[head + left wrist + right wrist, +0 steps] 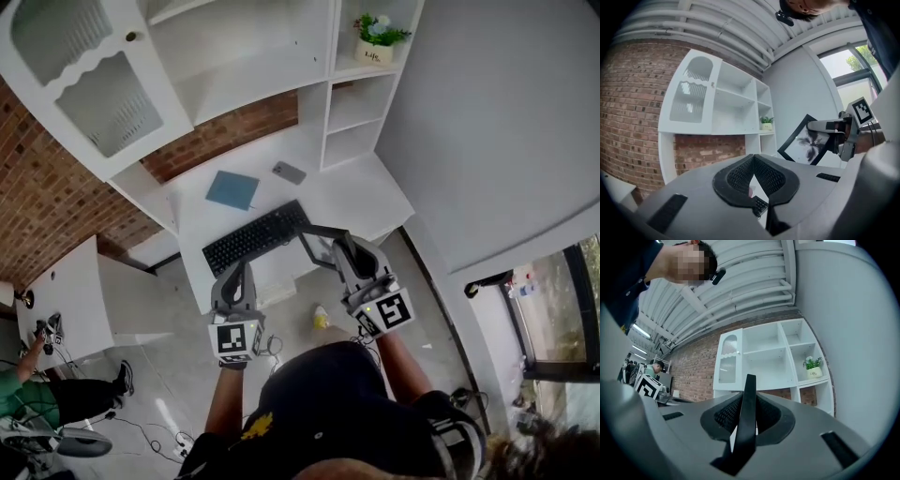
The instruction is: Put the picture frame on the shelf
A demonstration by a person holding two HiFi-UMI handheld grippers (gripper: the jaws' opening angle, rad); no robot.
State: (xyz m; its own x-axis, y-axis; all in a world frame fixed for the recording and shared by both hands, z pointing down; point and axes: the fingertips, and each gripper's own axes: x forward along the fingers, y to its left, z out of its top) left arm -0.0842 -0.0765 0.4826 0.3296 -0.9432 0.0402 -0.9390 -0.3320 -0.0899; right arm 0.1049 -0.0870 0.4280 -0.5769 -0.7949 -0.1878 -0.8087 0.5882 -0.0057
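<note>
1. White shelf unit point(272, 66): stands against a brick wall, with open compartments and a door with wavy-edged panels at its left. The two gripper views show it upright and face-on; the head view sees it from steeply above.
2. White desk point(347, 192): lies below the shelf unit.
3. Black keyboard point(255, 236): lies near the desk's front edge. The left gripper view shows only a corner of it, glimpsed past the pads.
4. Picture frame point(806, 143): black, held in the air over the desk's front edge, off the keyboard's right end. Only the left gripper view shows its face, a dark plant-like print on pale ground. The right gripper view shows its edge alone.
5. Right gripper point(345, 246): both pads are clamped on the frame's edge, which rises between them.
6. Left gripper point(236, 269): the pads meet at their tips with nothing between them; it is well apart from the frame.
7. Blue pad point(232, 189): lies flat behind the keyboard.
8. Potted plant point(377, 39): stands in a right-hand compartment. The pot's writing appears to begin "Life"; the rest is too small to read.
9. Phone point(289, 172): lies beside the pad.
</note>
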